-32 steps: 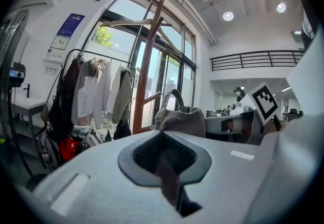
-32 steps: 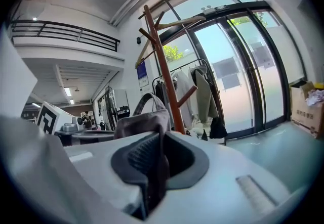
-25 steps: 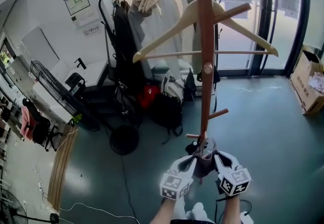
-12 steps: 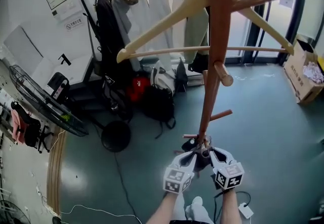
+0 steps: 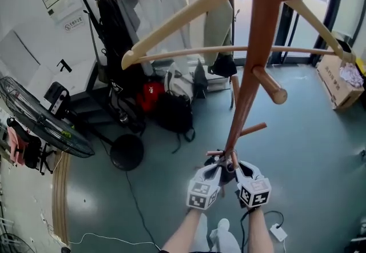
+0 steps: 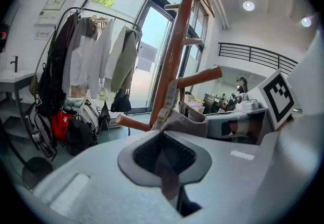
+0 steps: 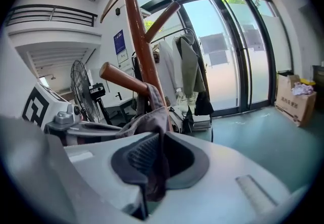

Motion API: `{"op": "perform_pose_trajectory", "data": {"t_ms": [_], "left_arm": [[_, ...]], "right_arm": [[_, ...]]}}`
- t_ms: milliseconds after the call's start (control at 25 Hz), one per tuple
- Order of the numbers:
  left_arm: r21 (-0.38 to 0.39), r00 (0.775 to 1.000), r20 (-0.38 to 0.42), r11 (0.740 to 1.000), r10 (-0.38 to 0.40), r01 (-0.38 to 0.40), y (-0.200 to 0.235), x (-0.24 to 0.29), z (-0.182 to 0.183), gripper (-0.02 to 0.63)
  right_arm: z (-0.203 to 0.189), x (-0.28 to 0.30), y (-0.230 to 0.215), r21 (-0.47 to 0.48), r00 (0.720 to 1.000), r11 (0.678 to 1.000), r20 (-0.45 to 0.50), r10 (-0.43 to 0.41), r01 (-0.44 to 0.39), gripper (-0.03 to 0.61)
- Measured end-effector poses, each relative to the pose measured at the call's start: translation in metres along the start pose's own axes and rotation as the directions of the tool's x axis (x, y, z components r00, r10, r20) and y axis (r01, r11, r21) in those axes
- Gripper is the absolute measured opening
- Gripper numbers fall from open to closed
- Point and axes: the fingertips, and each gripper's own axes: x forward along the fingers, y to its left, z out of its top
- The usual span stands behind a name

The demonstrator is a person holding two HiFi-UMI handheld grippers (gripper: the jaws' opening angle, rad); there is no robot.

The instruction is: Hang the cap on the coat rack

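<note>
The wooden coat rack rises in the middle of the head view, with pegs sticking out at several heights. A grey-brown cap hangs between my two grippers, right against the pole by a short low peg. My left gripper is shut on the cap's fabric, and a peg shows just beyond it. My right gripper is shut on the other side of the cap. There the fabric lies against another peg. The cap's crown is mostly hidden by the jaws.
A large wooden hanger hangs on the rack overhead. Behind it are a clothes rail with garments and bags on the floor. A fan stands at the left, a cardboard box at the right, and a cable with plug by my feet.
The view has closed in on the rack. Both grippers have carried the cap slightly up and in toward the pole's low peg, still gripping it.
</note>
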Motion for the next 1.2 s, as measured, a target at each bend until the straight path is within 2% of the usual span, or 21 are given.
{"op": "perform_pose_trajectory", "data": {"t_ms": [200,400,520,640,680,760,880,1040,1200], "left_arm": [[0.053,1.000,0.004,0.999,-0.003,0.003,0.000,0.005,0.001,0.032],[0.042,0.998,0.057,0.998,0.036,-0.039,0.003,-0.009,0.010,0.107],[0.035,0.989,0.134,0.997,0.063,-0.068,0.005,-0.023,0.032,0.073],[0.048,0.976,0.202,0.994,0.086,-0.097,0.001,-0.034,0.057,0.038],[0.053,0.971,0.221,0.993,0.094,-0.108,-0.002,-0.038,0.064,0.032],[0.059,0.957,0.264,0.989,0.119,-0.139,-0.007,-0.047,0.078,0.022],[0.041,0.925,0.335,0.979,0.177,-0.202,-0.014,-0.066,0.099,0.015],[0.006,0.876,0.404,0.957,0.264,-0.291,-0.021,-0.098,0.110,0.009],[0.028,0.848,0.437,0.938,0.299,-0.345,-0.030,-0.119,0.114,0.009]], "right_arm": [[0.002,0.003,-0.006,-0.013,0.999,0.999,0.028,-0.040,0.040,0.063],[0.009,-0.013,-0.019,-0.019,0.996,0.997,0.056,-0.074,0.075,0.080],[0.026,-0.025,-0.025,-0.005,0.991,0.996,0.106,-0.084,0.085,0.080],[0.049,-0.038,-0.018,-0.026,0.985,0.998,0.162,-0.054,0.059,0.077],[0.056,-0.044,-0.015,-0.036,0.982,0.998,0.182,-0.041,0.048,0.055],[0.069,-0.055,-0.007,-0.051,0.976,0.998,0.218,-0.011,0.023,0.005],[0.091,-0.074,0.002,-0.053,0.962,0.999,0.272,0.023,-0.009,0.003],[0.110,-0.099,0.016,-0.073,0.947,0.997,0.321,0.026,-0.003,0.003],[0.126,-0.118,0.027,-0.114,0.936,0.993,0.351,0.027,0.014,0.003]]}}
